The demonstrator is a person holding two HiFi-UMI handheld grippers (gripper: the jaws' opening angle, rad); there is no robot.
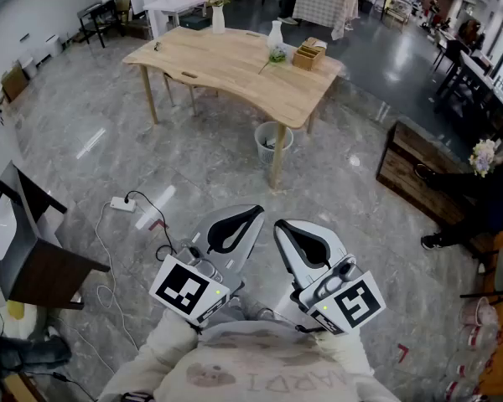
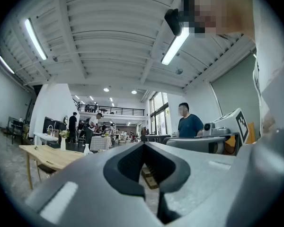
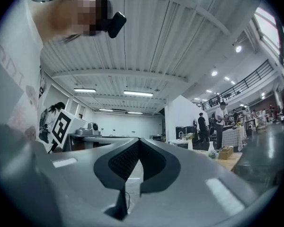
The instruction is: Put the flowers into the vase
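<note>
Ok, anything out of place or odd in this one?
Nothing damaged or spilled. A flower lies flat on the table beside the white vase, not in it. The left claw and right claw are shut, empty, far from it. A power strip trails cable on the floor.

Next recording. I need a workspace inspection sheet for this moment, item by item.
Surface: wooden table, far ahead of the person.
Job's things: white vase upright on the table; flower lying on the table near it, not in the vase.
Clutter: wooden box on the table; bin on the floor under the table's edge.
Grippers: left gripper and right gripper are both shut with nothing between the jaws, held near the body and far from the table.
Cables: power strip with a cable on the floor.
Surroundings: open hall with a grey floor; more tables and people beyond.
</note>
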